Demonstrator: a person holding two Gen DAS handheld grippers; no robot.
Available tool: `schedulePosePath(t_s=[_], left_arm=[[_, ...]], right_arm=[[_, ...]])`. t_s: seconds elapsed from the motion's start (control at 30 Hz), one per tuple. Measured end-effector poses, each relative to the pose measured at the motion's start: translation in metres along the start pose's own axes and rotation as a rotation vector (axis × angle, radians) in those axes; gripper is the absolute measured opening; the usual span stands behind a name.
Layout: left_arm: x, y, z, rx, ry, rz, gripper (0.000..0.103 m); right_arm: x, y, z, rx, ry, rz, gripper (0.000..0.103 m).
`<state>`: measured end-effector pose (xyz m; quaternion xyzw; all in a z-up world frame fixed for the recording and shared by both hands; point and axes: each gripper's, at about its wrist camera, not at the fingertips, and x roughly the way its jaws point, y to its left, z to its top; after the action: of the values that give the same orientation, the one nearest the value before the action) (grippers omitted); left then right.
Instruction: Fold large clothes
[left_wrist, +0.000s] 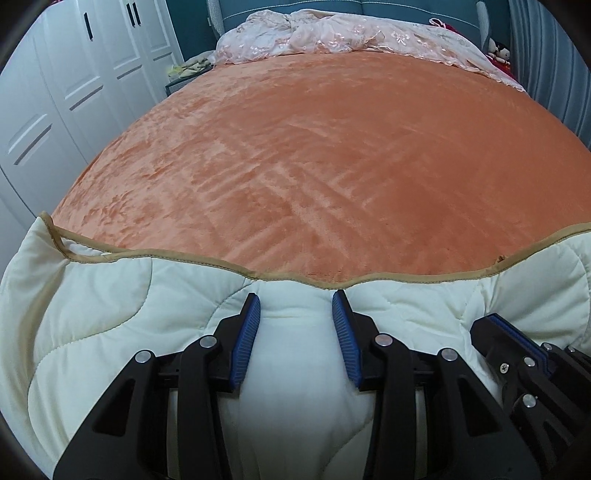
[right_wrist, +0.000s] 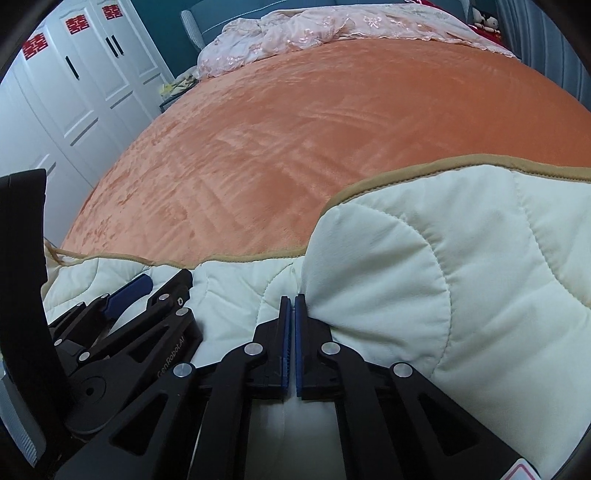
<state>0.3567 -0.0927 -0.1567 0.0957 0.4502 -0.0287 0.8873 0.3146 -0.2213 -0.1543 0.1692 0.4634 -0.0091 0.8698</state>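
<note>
A cream quilt (left_wrist: 92, 314) with a tan bound edge lies bunched along the near side of a bed, on an orange plush sheet (left_wrist: 295, 147). My left gripper (left_wrist: 295, 295) has its blue pads pressed on a thick fold of the quilt just behind the tan edge. It also shows in the right wrist view as the left gripper (right_wrist: 155, 286). My right gripper (right_wrist: 291, 297) is shut, pads almost touching. A raised fold of the quilt (right_wrist: 443, 295) leans against its right finger. I see no cloth clearly between the pads. The two grippers sit close side by side, with the right gripper (left_wrist: 498, 321) at the edge of the left wrist view.
A crumpled pink lace cover (left_wrist: 332, 37) lies at the head of the bed by a teal headboard. White wardrobe doors (left_wrist: 55, 92) run along the left side. A low bedside table (left_wrist: 184, 72) holds small items. A stuffed toy (left_wrist: 498, 50) sits far right.
</note>
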Motion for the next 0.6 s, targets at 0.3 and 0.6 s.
schedulePosePath(t_s=[0.3, 0.6], left_arm=[[0.0044, -0.0016, -0.0004, -0.016, -0.020, 0.006, 0.039], [0.0059, 0.0000, -0.0018, -0.045, -0.055, 0.007, 0.040]], right_arm=[[0.0067, -0.0015, 0.0002, 0.010, -0.012, 0.011, 0.000], [0.0089, -0.0029, -0.0013, 0.018, -0.062, 0.012, 0.000]])
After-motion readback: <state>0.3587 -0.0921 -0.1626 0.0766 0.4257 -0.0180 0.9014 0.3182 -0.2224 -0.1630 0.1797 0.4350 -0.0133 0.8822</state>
